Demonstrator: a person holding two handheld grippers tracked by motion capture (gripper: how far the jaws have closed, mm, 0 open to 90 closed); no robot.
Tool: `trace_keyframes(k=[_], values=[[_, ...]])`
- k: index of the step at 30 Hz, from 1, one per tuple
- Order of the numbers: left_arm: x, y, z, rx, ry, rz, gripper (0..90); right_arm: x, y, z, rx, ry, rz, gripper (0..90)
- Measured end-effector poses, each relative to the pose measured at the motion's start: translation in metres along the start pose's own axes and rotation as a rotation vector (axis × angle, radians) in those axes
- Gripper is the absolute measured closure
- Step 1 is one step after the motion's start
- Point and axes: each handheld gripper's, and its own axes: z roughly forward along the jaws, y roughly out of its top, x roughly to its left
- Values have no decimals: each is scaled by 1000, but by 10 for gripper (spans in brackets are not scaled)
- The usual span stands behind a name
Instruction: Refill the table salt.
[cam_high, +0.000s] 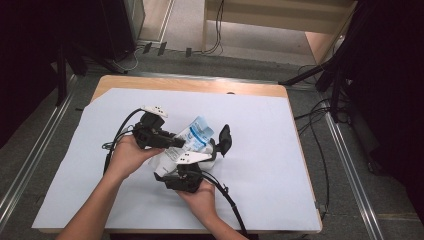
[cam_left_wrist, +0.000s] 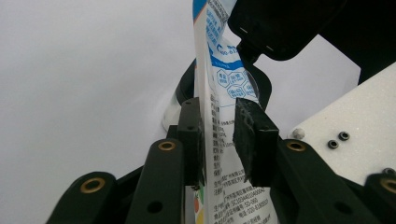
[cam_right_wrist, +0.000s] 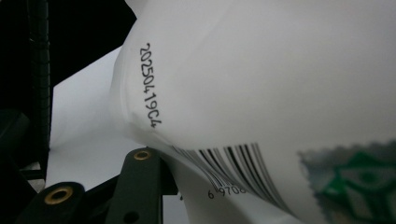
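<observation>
A white pouch with blue print (cam_high: 197, 134) is held up over the middle of the table between my two grippers. My left gripper (cam_high: 175, 142) comes in from the left. In the left gripper view its pads (cam_left_wrist: 254, 140) close on the pouch's (cam_left_wrist: 224, 93) thin printed side. My right gripper (cam_high: 202, 150) reaches up from the near side, with one black jaw standing to the right of the pouch. In the right gripper view the pouch (cam_right_wrist: 261, 84), with a date code and a barcode, lies against the left finger (cam_right_wrist: 140, 172) and hides the other.
A white sheet (cam_high: 260, 165) covers the wooden table (cam_high: 190, 84). Cables trail from both grippers toward the near edge. Dark stands (cam_high: 320, 75) and floor cables stand beyond the table's far corners, and metal rails (cam_high: 350, 165) run along both sides.
</observation>
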Motion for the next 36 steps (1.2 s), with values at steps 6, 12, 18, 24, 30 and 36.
trace_keyframes(k=[6,12,18,24,30,36], values=[[2,-2,-2,0,-24,-3,853,-1,-2,1,4,-1,9,627],[4,-3,-5,-5,-59,-2,875,0,-3,1,8,-6,4,628],[6,-4,-12,-23,-83,0,877,-1,-3,-1,-3,-18,13,630],[7,-5,-17,-34,-93,-1,877,-1,-4,-2,-12,-33,11,629],[8,-6,-20,-41,-91,-4,877,-2,-4,-4,-17,-48,15,622],[9,-7,-23,-46,-99,-6,877,-3,-3,-6,-17,-60,3,622]])
